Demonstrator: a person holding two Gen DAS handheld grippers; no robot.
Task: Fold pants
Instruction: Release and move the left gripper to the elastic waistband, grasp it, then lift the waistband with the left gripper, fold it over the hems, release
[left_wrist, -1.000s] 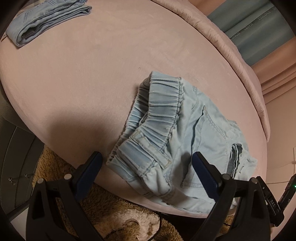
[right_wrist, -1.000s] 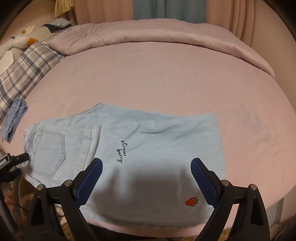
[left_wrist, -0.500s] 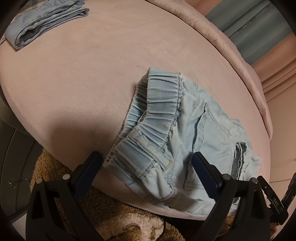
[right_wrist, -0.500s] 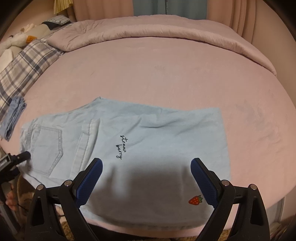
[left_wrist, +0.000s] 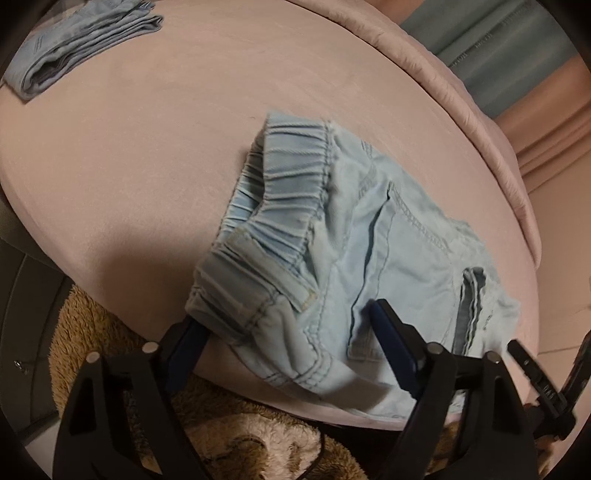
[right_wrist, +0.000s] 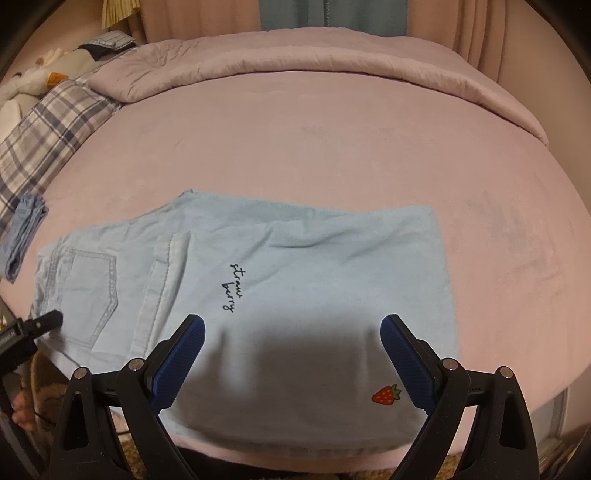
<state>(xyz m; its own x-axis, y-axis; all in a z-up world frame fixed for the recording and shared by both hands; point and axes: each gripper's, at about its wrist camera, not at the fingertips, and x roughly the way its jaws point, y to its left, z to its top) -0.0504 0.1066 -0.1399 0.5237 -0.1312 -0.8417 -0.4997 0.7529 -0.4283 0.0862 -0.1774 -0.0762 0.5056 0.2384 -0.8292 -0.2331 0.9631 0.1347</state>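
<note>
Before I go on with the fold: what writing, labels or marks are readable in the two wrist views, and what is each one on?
"straw berry": dark script in two lines on the light blue pants, right wrist view.
Strawberry picture, no words, near the pants' hem.
Small dark mark on the pants, left wrist view: too blurred to read.
White print on the other gripper's body: too blurred to read.

pants (right_wrist: 295, 266) flat on bed (right_wrist: 332, 147) near edge; folded garment (right_wrist: 22, 236) left.
</note>
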